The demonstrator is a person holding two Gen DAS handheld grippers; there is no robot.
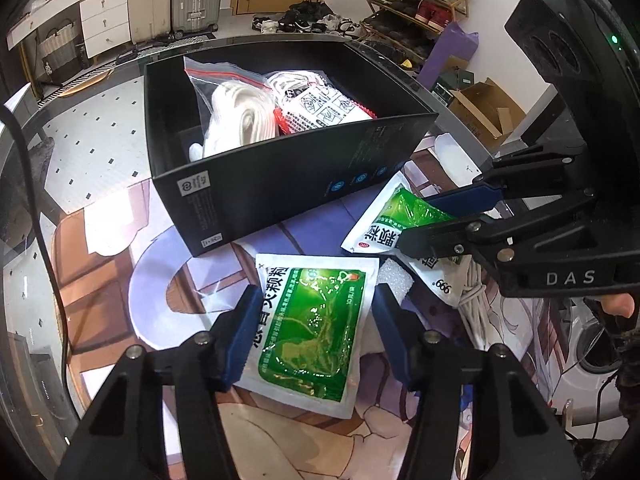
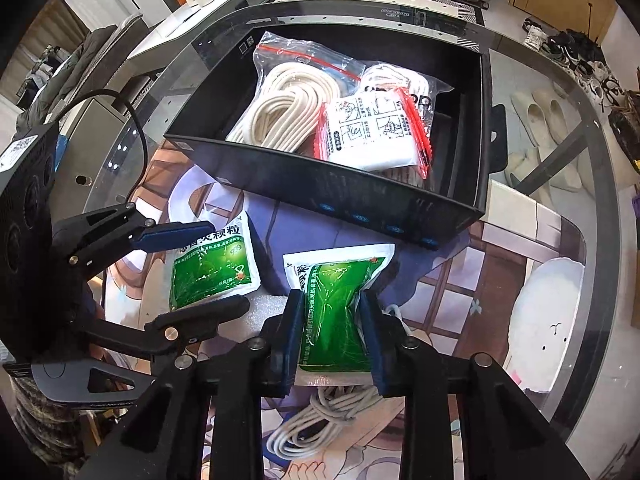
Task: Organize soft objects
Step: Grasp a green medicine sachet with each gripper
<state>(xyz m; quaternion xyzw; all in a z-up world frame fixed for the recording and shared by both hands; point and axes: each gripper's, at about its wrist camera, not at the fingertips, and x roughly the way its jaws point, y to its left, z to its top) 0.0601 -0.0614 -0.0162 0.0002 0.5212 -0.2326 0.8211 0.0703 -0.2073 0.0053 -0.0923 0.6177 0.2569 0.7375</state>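
Observation:
Two green and white sachets lie on the printed mat in front of an open black box (image 1: 280, 184) (image 2: 360, 200). My left gripper (image 1: 316, 292) (image 2: 230, 264) is shut on the left sachet (image 1: 316, 332) (image 2: 208, 276), which lies almost flat with a blue pad against each long side. The right gripper (image 2: 331, 294) (image 1: 416, 222) is shut on the right sachet (image 2: 332, 276) (image 1: 384, 220) and squeezes it to a narrow waist. Inside the box are a zip bag of white rope (image 2: 280, 112) (image 1: 240, 112) and a red-edged white packet (image 2: 372, 132).
A loose coil of white cord (image 2: 320, 420) (image 1: 476, 300) lies on the mat under the right gripper. A white foam piece (image 1: 394, 274) sits between the sachets. The glass table's curved rim (image 2: 600, 200) runs to the right of the box.

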